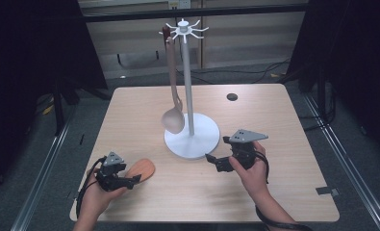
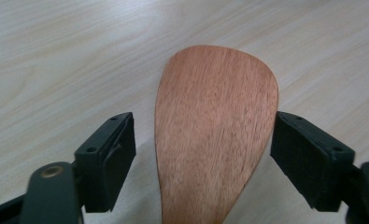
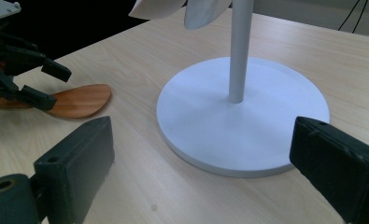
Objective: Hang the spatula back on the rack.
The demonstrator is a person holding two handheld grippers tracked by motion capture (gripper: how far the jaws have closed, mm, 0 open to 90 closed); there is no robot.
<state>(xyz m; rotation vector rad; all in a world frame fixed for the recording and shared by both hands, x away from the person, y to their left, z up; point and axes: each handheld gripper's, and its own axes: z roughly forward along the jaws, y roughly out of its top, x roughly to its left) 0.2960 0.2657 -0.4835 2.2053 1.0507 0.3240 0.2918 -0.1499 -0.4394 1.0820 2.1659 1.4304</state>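
**Spatula flat on the desk, jaws spread around it**

High view: our left gripper (image 1: 130, 182) sits by the spatula (image 1: 143, 168) near the desk's (image 1: 274, 192) front-left corner. Left gripper view: jaws spread either side of the blade, not pinching. Right gripper view: right gripper (image 3: 201, 163) spread, empty, facing the stand (image 3: 243, 121). Next, we judge: close and lift.

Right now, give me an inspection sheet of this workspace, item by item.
Surface: light wooden table, with a dark round hole near the far edge.
Job's things: wooden spatula lying flat; white hook stand with a pale spoon hanging from it.
Clutter: nothing seen.
Grippers: left gripper open, jaws either side of the spatula blade, not pressing; right gripper open, facing the stand's base.
Cables: cable trails from the left gripper; more on the floor behind.
Surroundings: grey floor, dark curtains both sides.
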